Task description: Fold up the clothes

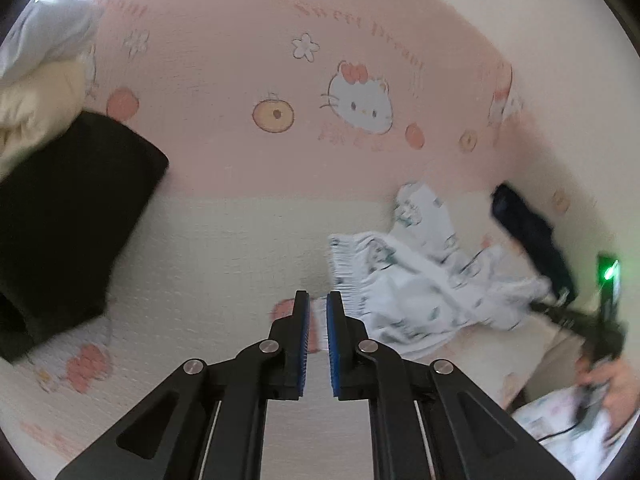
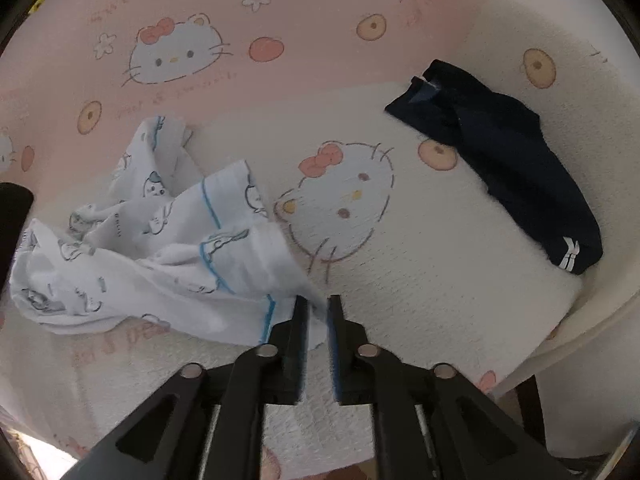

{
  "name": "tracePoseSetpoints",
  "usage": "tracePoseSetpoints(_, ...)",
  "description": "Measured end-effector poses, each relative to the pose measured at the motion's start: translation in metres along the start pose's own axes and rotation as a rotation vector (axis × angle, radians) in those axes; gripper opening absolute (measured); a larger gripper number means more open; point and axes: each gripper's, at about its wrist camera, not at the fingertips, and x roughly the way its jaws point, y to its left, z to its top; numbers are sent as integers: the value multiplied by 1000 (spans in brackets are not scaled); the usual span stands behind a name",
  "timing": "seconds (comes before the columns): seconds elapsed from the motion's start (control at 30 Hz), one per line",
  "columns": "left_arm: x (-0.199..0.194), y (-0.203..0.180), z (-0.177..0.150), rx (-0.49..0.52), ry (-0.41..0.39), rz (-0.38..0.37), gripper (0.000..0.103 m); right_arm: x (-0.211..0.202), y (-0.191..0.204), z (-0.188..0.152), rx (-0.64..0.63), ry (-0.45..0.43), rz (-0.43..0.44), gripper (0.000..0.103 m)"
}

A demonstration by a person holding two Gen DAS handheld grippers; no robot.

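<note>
Left wrist view: the left gripper (image 1: 317, 308) is clenched, its blue pads nearly meeting with nothing between them, above a cartoon-cat bedsheet (image 1: 240, 80) that is pink toward 12 o'clock and cream nearer the camera. The white printed garment (image 1: 420, 280) lies crumpled at 3 o'clock, just beside the fingertips but apart from them. A black garment (image 1: 72, 220) sits at 9 o'clock with a cream bundle (image 1: 36, 108) behind it at 10 o'clock. A navy garment (image 1: 532, 236) lies beyond the white one, also at 3 o'clock. At 4 o'clock, blurred, a person's hand (image 1: 612, 380) grips a dark handle.

Right wrist view: the right gripper (image 2: 318, 312) points down at the sheet, jaws narrowly apart. A corner of the white printed garment reaches between them, its bulk spreading toward 9 o'clock. Whether the pads pinch that corner or merely flank it, I cannot tell. The navy garment lies flat at 2 o'clock, well apart.
</note>
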Motion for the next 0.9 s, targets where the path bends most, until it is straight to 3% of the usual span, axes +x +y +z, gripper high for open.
tracePoseSetpoints(0.07, 6, -1, 4, -52, 36, -45, 12, -6, -2, 0, 25, -19, 41, 76)
tracePoseSetpoints(0.1, 8, -2, 5, -72, 57, -48, 16, -10, -3, -2, 44, -30, 58, 77)
tracePoseSetpoints(0.17, 12, -3, 4, -99, 82, -45, 47, -14, -8, -5, 99, -21, 96, 77)
tracePoseSetpoints(0.23, 10, -3, -1, -111, 78, -58, 64, -15, -15, -11, 183, 6, 164, 77)
tracePoseSetpoints(0.37, 16, -11, -7, -81, 111, -47, 64, -11, -33, -23, 360, 72, 292, 77)
tracePoseSetpoints(0.43, 18, -14, -8, -61, 111, -31, 64, -12, -38, -24, 373, 67, 251, 77)
tracePoseSetpoints(0.53, 18, -22, -6, -11, 101, -5, 64, -20, -33, -21, 288, 26, 152, 77)
tracePoseSetpoints(0.63, 21, -32, -2, 62, 103, 30, 64, -22, -27, -17, 213, -7, 134, 77)
tracePoseSetpoints(0.8, 27, -70, 5, 313, 77, 111, 64, -4, -12, -12, 97, 54, 147, 77)
tracePoseSetpoints(0.9, 33, -97, 4, 475, 71, 99, 64, 10, -5, -11, 59, 102, 153, 77)
